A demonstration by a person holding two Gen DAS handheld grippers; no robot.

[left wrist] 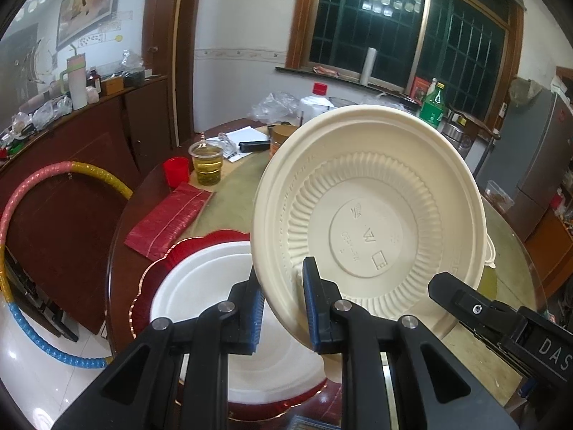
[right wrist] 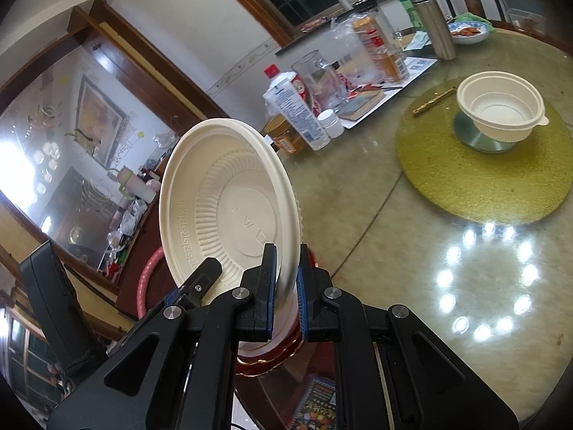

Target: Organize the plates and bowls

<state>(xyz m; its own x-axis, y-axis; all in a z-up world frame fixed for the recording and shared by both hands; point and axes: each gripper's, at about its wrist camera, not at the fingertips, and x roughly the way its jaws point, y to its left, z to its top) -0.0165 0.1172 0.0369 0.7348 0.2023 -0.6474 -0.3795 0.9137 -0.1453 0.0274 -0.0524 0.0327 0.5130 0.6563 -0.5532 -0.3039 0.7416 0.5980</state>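
Both grippers, left gripper [left wrist: 283, 308] and right gripper [right wrist: 286, 294], clamp the tilted cream plate's [left wrist: 369, 222] lower rim between their blue pads [left wrist: 311, 308].

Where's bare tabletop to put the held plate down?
Free: glass top between the held cream plate and the yellow mat, and nearer, where the lamps reflect. Crowded: the far edge with bottles and jars; the mat's middle holds a bowl.
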